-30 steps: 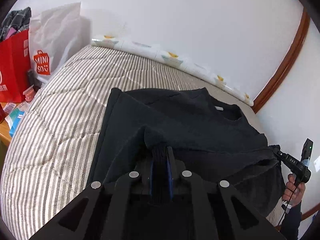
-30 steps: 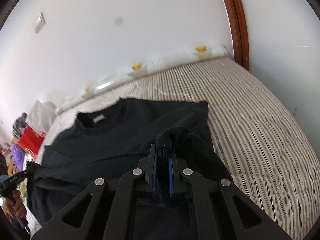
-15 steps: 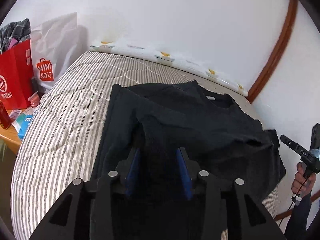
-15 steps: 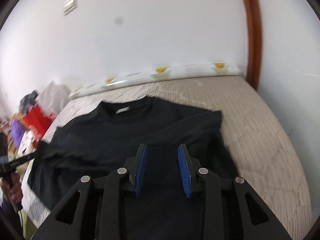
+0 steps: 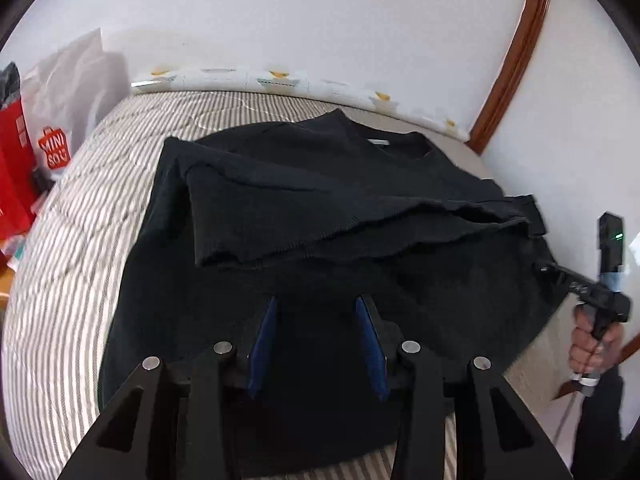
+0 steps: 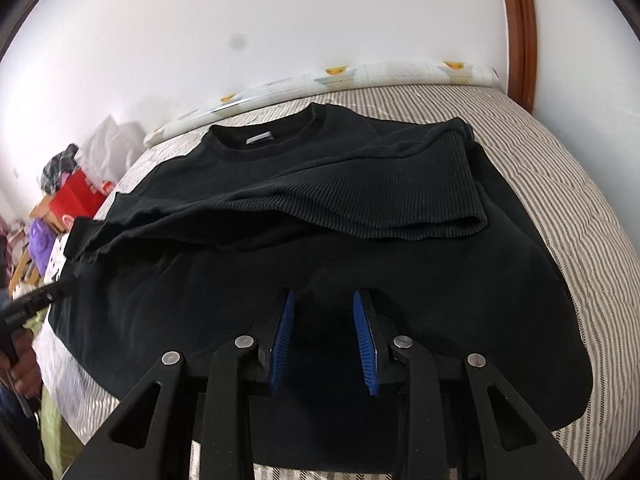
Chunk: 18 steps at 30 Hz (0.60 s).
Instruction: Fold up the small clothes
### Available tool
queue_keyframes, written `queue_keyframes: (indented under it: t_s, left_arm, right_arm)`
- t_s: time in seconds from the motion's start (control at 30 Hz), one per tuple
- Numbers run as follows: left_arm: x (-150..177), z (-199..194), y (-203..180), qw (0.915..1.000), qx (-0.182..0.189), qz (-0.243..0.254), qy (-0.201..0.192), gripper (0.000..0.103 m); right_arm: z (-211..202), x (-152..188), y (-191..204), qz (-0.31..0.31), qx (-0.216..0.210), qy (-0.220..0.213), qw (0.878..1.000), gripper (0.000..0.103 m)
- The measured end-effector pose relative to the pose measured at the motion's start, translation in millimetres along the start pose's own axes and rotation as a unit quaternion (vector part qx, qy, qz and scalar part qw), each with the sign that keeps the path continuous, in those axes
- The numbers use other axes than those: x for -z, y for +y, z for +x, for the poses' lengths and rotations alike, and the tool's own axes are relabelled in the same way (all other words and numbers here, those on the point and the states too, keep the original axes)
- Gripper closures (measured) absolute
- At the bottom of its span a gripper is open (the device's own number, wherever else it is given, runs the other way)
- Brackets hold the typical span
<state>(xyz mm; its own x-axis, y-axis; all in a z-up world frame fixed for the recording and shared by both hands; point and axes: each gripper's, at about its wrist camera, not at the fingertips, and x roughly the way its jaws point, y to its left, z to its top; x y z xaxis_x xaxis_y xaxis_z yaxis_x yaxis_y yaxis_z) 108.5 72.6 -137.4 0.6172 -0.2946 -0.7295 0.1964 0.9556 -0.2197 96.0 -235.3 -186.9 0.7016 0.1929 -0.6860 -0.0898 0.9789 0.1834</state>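
A black sweatshirt (image 5: 320,200) lies flat on the striped bed, collar at the far side, its ribbed hem folded up over the body. It also shows in the right wrist view (image 6: 320,208), with the ribbed hem band (image 6: 400,200) lying across the chest. My left gripper (image 5: 318,320) is open and empty, just above the near fold of the garment. My right gripper (image 6: 324,320) is open and empty over the near fold too. The right gripper shows from the side in the left wrist view (image 5: 560,280).
The striped mattress (image 5: 80,240) borders a white wall with a rolled patterned pad (image 5: 280,80) along it. A red bag and a white shopping bag (image 5: 56,120) stand at the left. A wooden door frame (image 5: 516,52) is at the right.
Both grippers held the hem shut a second ago, carried it toward the collar, then opened and let it go. They have since pulled back toward the near edge.
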Motion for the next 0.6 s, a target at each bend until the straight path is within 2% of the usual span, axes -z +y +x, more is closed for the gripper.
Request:
queue_keyframes:
  t_s: [0.23,0.43,0.53,0.6]
  left_arm:
    - [-19.2,21.0,-1.3,0.9993,-0.032,0.021,0.004,0.059]
    - [-39.4,31.3,4.6,0.9991,-0.04,0.011,-0.012,0.059]
    - [-53.3,38.0,8.5,0.9969,-0.073,0.018,-0.025,0.059]
    - [-61.3,44.2,16.3,0.9967,-0.077,0.01,-0.022,0.059]
  right_arm:
    - [20.8,-19.8,9.6,-0.016,0.038,0.012,0.999,0.074]
    - [38.5,-52.6,7.0,-0.005,0.041,0.007,0.999,0.074]
    - [46.9,-68.8,3.7,0.0,0.04,0.001,0.999,0.074]
    - [51.4,-80.8,1.3,0.005,0.039,-0.005,0.999,0.074]
